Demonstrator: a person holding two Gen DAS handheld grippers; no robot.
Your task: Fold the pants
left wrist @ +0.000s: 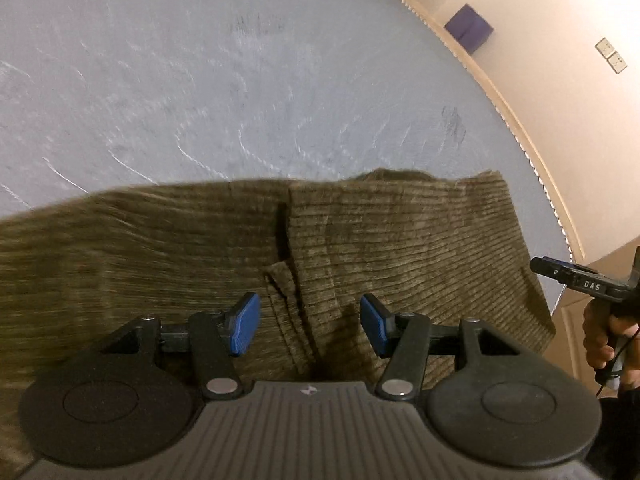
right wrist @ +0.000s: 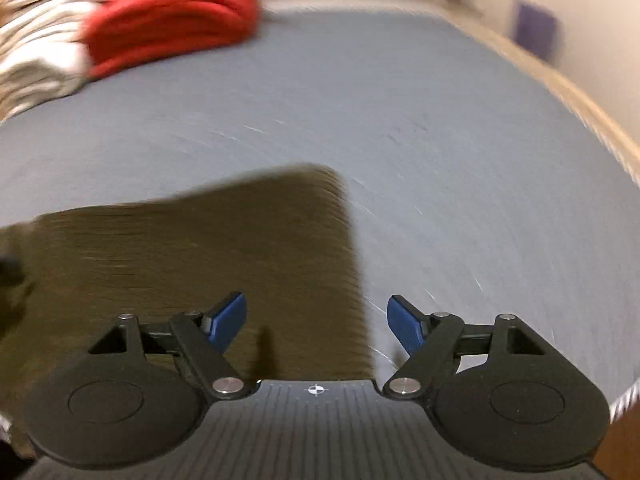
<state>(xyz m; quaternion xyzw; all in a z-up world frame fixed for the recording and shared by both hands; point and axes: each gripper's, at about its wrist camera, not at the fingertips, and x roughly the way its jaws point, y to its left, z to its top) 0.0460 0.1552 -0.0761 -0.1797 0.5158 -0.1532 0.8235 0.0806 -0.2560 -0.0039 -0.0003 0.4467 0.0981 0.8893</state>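
Looking down the left gripper, the fingers stood apart with nothing pinched. The olive corduroy pants lay flat on the grey counter, directly under and ahead of the blue pads. A vertical slit or seam with a small loose flap sat in the gap between them, slightly ahead. Whether the pads touched the cloth, can't tell from this angle.

The right gripper was spread wider, also empty. It straddled the garment's right-hand edge: left finger over cloth, right finger over bare counter. The far right corner of the pants lay ahead of it, slightly left of centre.

The cloth ran as a band across both views, long axis left to right, with its far edge ahead of both sets of fingers. In the left view the other hand and its tool showed at the right border, beside the cloth's right end.

Judgement: the pants look already folded at least once, and the next fold turns on that right edge. The right gripper is nearer to it and lined up on it; the left is parked mid-panel, better placed to pin or take the near hem. Risk: the right fingers close on the top layer only, since the edge looks to be more than one layer.

A red cloth pile sat at the far left, well apart.
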